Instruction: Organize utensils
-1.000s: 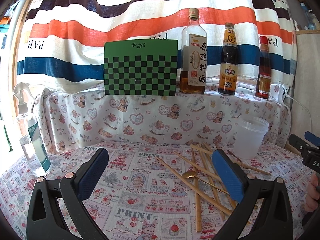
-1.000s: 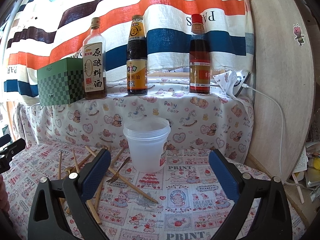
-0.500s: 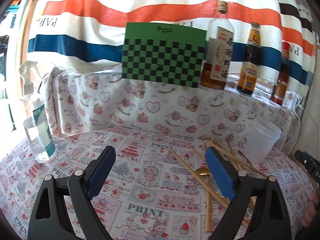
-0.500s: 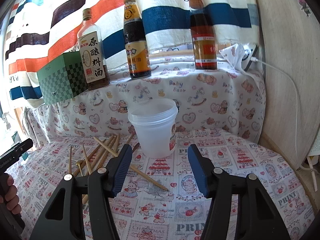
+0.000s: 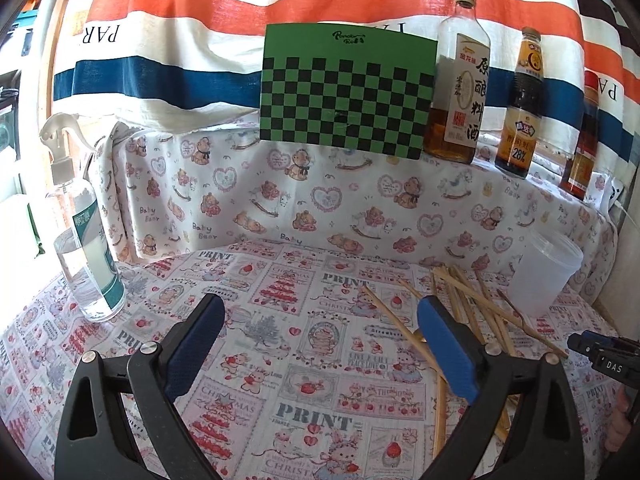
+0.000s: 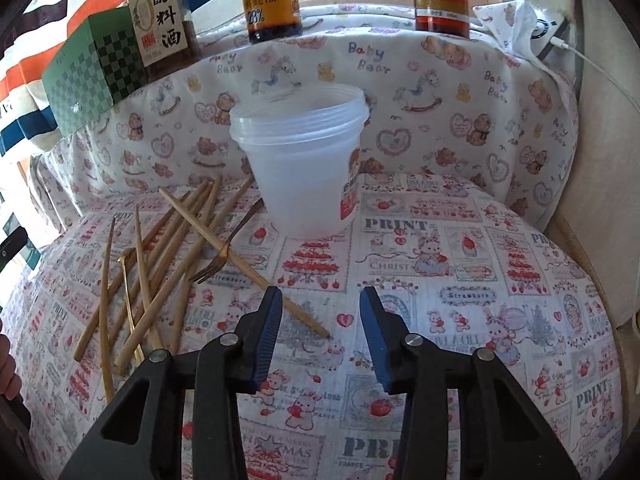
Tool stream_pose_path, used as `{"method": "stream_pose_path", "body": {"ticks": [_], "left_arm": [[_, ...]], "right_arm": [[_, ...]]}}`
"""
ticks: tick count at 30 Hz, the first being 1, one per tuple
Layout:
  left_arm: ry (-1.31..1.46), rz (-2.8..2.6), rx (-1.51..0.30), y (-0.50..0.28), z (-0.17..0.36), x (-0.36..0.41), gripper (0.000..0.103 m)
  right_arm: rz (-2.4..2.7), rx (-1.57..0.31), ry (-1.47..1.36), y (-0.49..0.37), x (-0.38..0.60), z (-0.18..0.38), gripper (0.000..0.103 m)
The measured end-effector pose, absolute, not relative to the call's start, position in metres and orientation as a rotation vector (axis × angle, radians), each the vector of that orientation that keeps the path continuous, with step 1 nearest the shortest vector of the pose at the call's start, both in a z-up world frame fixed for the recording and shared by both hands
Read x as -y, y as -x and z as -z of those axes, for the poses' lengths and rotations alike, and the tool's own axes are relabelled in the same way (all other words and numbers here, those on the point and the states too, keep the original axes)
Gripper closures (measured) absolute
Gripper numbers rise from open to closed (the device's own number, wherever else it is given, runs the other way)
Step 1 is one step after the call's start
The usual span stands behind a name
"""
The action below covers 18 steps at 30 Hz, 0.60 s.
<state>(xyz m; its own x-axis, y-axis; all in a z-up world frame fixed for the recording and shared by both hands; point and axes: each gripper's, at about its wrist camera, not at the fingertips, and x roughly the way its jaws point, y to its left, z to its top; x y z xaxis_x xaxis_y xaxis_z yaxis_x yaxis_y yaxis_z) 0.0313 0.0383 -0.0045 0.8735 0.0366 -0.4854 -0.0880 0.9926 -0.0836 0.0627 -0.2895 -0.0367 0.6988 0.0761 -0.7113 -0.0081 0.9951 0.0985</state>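
Observation:
Several wooden chopsticks (image 6: pixel 168 256), a gold fork (image 6: pixel 224 252) and a gold spoon (image 6: pixel 127 264) lie scattered on the printed tablecloth, left of a translucent plastic cup (image 6: pixel 304 160). My right gripper (image 6: pixel 320 316) is open and empty, low over the cloth, with the tip of one chopstick (image 6: pixel 308 320) just inside its left finger. My left gripper (image 5: pixel 320 320) is open wide and empty over bare cloth; the chopsticks (image 5: pixel 460 304) lie by its right finger, and the cup (image 5: pixel 544 272) stands at the far right.
A spray bottle (image 5: pixel 86 240) stands at the left. A green checkered box (image 5: pixel 344 88) and three sauce bottles (image 5: pixel 456 80) stand on the raised ledge behind. A charging cable (image 6: pixel 600 68) runs along the right wall. The right gripper's tip (image 5: pixel 604 354) shows in the left wrist view.
My right gripper has dropped lower and closer to the cup and chopsticks, and its jaws have narrowed. My left gripper has moved left and down, staying wide open.

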Motion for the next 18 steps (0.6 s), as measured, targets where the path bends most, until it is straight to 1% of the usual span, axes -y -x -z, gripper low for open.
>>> {"method": "stream_pose_path", "body": {"ticks": [3, 5, 8, 9, 13, 15, 18], "left_arm": [[0.069, -0.048, -0.500, -0.030, 0.004, -0.030, 0.004], [0.052, -0.032, -0.520, -0.031, 0.005, -0.025, 0.004], [0.066, 0.022, -0.552, -0.032, 0.005, -0.020, 0.003], [0.066, 0.032, -0.559, -0.032, 0.006, -0.019, 0.002], [0.062, 0.026, -0.582, -0.035, 0.011, -0.017, 0.001], [0.072, 0.024, -0.599, -0.037, 0.015, -0.019, 0.001], [0.079, 0.030, -0.625, -0.041, 0.020, -0.020, 0.001]], "right_arm": [[-0.047, -0.876, -0.078, -0.075, 0.287, 0.047, 0.063], [-0.056, -0.882, -0.086, -0.077, 0.287, 0.048, 0.065], [-0.081, -0.888, -0.084, -0.075, 0.285, 0.049, 0.078], [-0.074, -0.892, -0.068, -0.074, 0.282, 0.048, 0.087], [-0.181, -0.917, -0.115, -0.063, 0.275, 0.046, 0.101], [-0.243, -0.922, -0.165, -0.056, 0.272, 0.043, 0.101], [-0.290, -0.871, -0.160, -0.044, 0.265, 0.029, 0.101]]}}
